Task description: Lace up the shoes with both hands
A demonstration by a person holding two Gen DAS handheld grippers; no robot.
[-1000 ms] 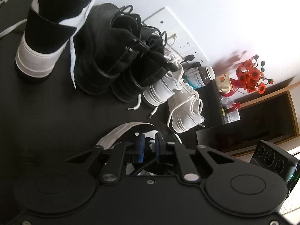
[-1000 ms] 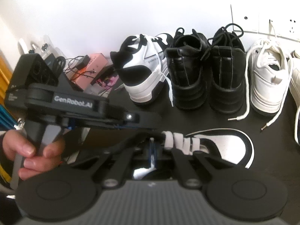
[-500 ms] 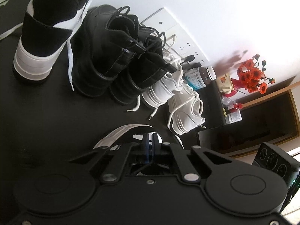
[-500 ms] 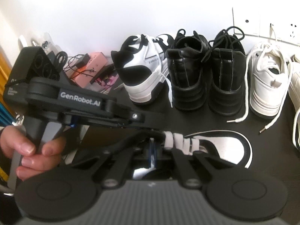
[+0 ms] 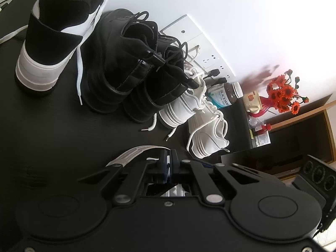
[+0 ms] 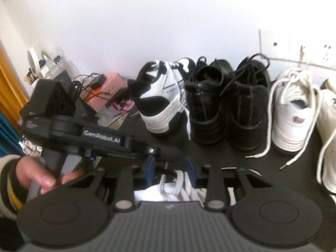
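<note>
A black-and-white sneaker (image 5: pixel 130 154) lies right under both grippers, its white laces (image 6: pixel 178 178) and tongue showing in the right wrist view. My left gripper (image 5: pixel 168 161) is shut on a thin strip of white lace over the shoe. In the right wrist view a hand (image 6: pixel 40 176) holds that left gripper (image 6: pixel 100 138), which reaches in from the left. My right gripper (image 6: pixel 170 168) has its jaws opening. The laces lie between its blue pads (image 6: pixel 150 168), which do not press on them.
On the black table (image 5: pixel 42 136) a row stands against the wall: a second black-and-white sneaker (image 6: pixel 161 109), a black pair (image 6: pixel 226 109) and a white pair (image 6: pixel 294 109) with loose laces. A pink box with cables (image 6: pixel 107 86) sits far left. A bottle (image 5: pixel 224 96) and orange flowers (image 5: pixel 283 92) stand at the right.
The left gripper's jaws closed onto the lace. The right gripper's jaws, shut before, have spread apart, and its view has moved closer over the shoe.
</note>
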